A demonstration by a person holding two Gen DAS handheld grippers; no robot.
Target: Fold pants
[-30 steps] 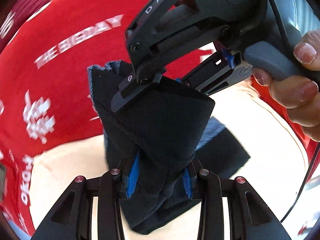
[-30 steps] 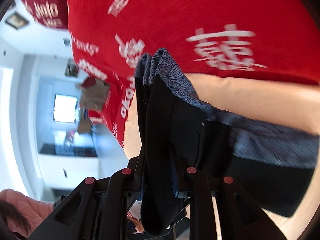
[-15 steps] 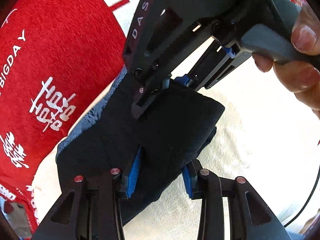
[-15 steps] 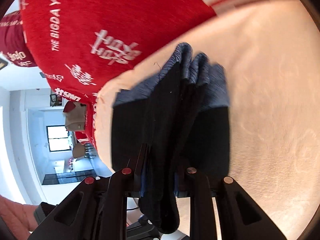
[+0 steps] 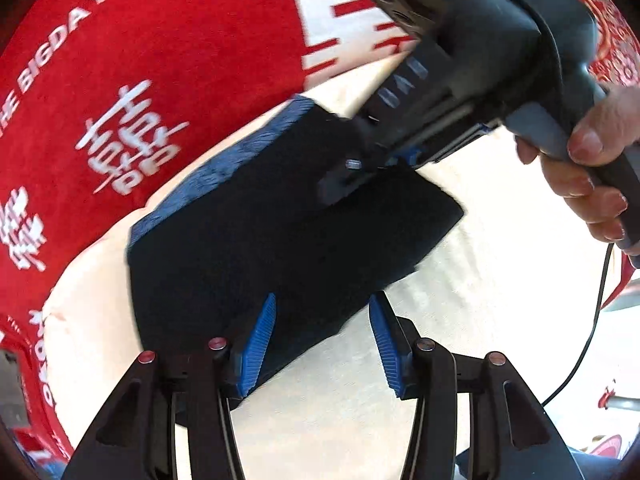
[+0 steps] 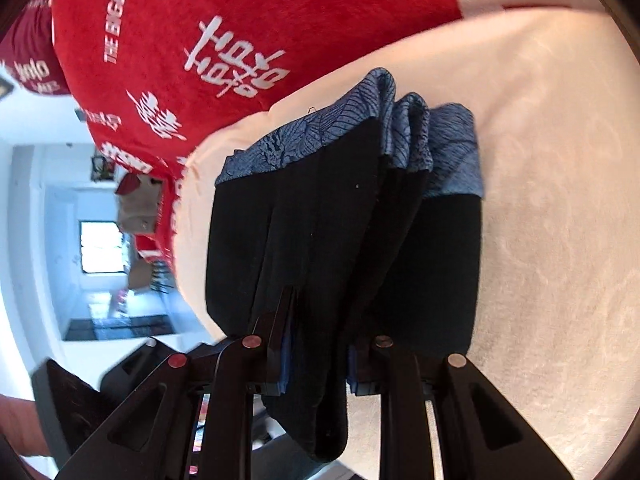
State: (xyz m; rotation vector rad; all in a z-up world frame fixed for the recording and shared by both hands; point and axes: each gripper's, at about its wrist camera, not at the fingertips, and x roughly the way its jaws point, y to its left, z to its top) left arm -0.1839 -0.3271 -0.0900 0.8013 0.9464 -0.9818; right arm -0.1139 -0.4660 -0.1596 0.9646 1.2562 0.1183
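Note:
The dark navy pants lie folded into a small stack on a cream cloth, with a blue patterned lining along the far edge. My left gripper is open, its blue pads standing apart over the near edge of the stack. My right gripper is shut on a fold of the pants at one side of the stack. It also shows in the left wrist view, pinching the far side.
A red cloth with white lettering covers the surface behind and left of the cream cloth. A black cable hangs at the right. A room with a window shows past the surface's edge.
The pants have come down from hanging to lying flat on the cream cloth. My left gripper has opened and let go of them. My right gripper still holds its fold.

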